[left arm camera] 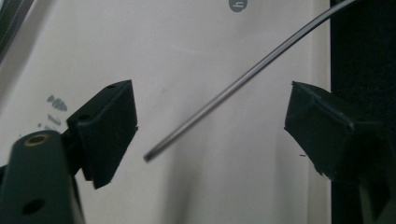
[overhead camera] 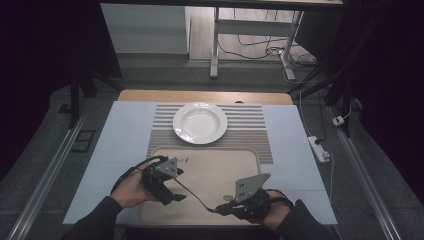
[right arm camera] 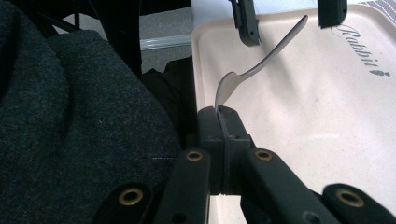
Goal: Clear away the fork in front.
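Gripping a spoon (right arm camera: 261,65) by its bowl end, the right gripper (right arm camera: 219,112) is clenched over the near edge of the tray (overhead camera: 250,165). The handle reaches across the tray between the spread jaws of the left gripper (left arm camera: 210,126), untouched by either. Beyond the tray sits a white plate (overhead camera: 200,122) on a striped mat (overhead camera: 250,130).

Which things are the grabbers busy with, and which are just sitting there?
In use:
- spoon, pinched at its bowl end by the right gripper
- left gripper, jaws apart either side of the spoon's handle
- tray underneath them

Just sitting:
- white plate
- striped mat under it
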`<control>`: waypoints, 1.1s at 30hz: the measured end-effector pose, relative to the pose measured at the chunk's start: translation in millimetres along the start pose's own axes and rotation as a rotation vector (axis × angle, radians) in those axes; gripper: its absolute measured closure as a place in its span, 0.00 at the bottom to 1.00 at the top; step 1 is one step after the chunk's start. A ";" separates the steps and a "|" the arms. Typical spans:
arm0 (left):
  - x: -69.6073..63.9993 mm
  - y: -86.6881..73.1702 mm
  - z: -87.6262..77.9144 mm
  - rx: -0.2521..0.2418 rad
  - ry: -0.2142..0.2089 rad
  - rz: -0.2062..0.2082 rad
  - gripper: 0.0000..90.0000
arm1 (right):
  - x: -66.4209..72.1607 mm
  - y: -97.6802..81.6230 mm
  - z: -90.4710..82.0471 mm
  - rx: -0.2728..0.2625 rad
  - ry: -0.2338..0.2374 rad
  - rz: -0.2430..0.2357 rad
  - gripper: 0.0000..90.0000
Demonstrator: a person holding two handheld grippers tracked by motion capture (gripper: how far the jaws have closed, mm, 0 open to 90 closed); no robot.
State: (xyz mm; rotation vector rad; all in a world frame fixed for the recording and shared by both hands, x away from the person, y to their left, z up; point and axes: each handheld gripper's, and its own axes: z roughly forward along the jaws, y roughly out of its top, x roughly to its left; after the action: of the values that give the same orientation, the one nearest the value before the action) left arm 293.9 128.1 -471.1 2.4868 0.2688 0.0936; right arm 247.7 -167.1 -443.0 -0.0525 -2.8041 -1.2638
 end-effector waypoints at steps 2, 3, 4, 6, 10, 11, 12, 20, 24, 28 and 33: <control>-1.1 2.5 1.7 0.006 -0.023 0.029 0.29 | 0.0 0.1 -0.1 0.001 0.004 -0.001 1.00; -1.7 3.9 2.7 0.014 -0.022 0.041 0.29 | 0.1 0.3 -0.3 0.000 0.009 -0.006 1.00; -2.1 5.0 3.6 0.020 -0.031 0.053 0.31 | 0.1 0.4 -0.3 -0.004 0.017 -0.011 1.00; -2.8 6.4 5.2 0.024 -0.043 0.077 0.39 | 0.5 0.7 -0.3 -0.006 0.029 -0.013 1.00; -4.4 8.7 6.0 0.046 -0.066 0.127 0.51 | 1.0 0.9 0.5 0.001 0.043 -0.020 1.00; -4.6 9.2 5.8 0.052 -0.076 0.142 0.59 | 1.0 0.7 1.1 0.004 0.050 -0.022 1.00; -5.5 9.5 5.9 0.053 -0.076 0.154 0.59 | 1.0 0.7 1.1 0.004 0.050 -0.022 1.00; -9.6 10.9 8.4 0.093 -0.106 0.272 0.79 | 0.7 0.2 2.3 0.021 0.069 -0.036 1.00; -12.5 10.5 10.3 0.103 -0.112 0.352 0.84 | -0.2 -0.1 3.7 0.030 0.087 -0.043 1.00; -16.9 9.2 13.5 0.114 -0.125 0.449 0.88 | -0.3 -0.8 5.6 0.040 0.103 -0.043 0.99; -20.4 7.6 14.8 0.142 -0.177 0.515 0.96 | -3.9 -2.8 5.0 0.037 0.077 -0.040 0.93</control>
State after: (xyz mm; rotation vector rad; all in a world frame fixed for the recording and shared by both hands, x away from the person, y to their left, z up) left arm 277.3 109.1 -478.5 2.6263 -0.4576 0.0663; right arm 251.2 -165.2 -448.7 0.0527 -2.7753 -1.1940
